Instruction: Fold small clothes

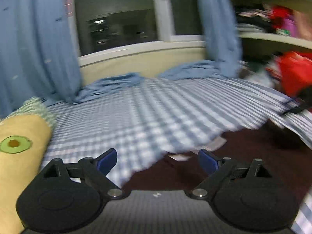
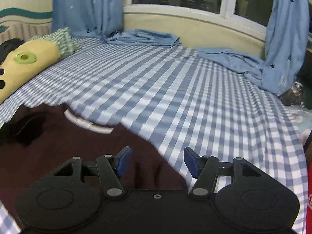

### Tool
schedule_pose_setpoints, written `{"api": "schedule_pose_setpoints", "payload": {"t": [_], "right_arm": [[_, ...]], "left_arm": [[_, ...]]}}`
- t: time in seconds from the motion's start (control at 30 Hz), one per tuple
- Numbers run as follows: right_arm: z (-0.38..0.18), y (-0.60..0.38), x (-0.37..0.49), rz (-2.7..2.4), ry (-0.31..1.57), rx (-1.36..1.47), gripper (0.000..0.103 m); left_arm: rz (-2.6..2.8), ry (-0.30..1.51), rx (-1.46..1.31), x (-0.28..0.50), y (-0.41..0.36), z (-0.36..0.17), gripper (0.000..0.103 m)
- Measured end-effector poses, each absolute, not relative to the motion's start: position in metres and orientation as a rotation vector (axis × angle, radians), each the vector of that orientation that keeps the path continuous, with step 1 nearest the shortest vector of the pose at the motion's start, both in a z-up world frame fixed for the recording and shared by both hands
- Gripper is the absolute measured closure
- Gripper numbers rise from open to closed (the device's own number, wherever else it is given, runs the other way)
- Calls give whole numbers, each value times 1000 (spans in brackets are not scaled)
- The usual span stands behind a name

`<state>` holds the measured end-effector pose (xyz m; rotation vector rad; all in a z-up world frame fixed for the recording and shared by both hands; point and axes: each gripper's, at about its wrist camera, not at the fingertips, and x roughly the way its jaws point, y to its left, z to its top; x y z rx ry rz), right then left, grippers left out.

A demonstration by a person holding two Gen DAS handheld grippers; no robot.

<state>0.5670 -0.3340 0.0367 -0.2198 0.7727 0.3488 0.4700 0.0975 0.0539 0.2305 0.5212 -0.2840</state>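
Note:
A dark maroon garment (image 2: 81, 148) lies flat on the blue-and-white checked bed sheet (image 2: 175, 89), with a white band or label (image 2: 87, 124) at its far edge. It also shows in the left wrist view (image 1: 243, 161), near the sheet (image 1: 136, 113). My left gripper (image 1: 157, 162) is open and empty, low over the garment's near edge. My right gripper (image 2: 155, 163) is open and empty, above the garment's right edge where it meets the sheet. The left view is blurred.
A yellow bolster pillow with a green avocado patch (image 2: 27, 62) lies at the left, also in the left wrist view (image 1: 17, 148). Blue curtains (image 2: 87, 5) hang at the window and pool on the bed. Red items (image 1: 294, 72) sit under shelves at the right.

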Motion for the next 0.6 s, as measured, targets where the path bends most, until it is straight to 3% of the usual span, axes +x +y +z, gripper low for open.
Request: {"api": "schedule_pose_setpoints", "payload": {"t": [0.13,0.33,0.43,0.57,0.6], "right_arm": [[8,-331,557,351,818,-237,49],[-24,-316,580,279,895,-188,68],[-28,-316,592,208,886,-174,84],[-36,-321,602,134,922,-122,84],[-39,-318,602,133,930,-156,80]], "left_arm": [[-341,550,316,425,64,24,9],[-417,689,336,425,40,-28,9],[-462,699,298,432,38,-36,9],[-447,710,273,464,34,-37,9],[-431,712,255,475,38,-36,9]]}}
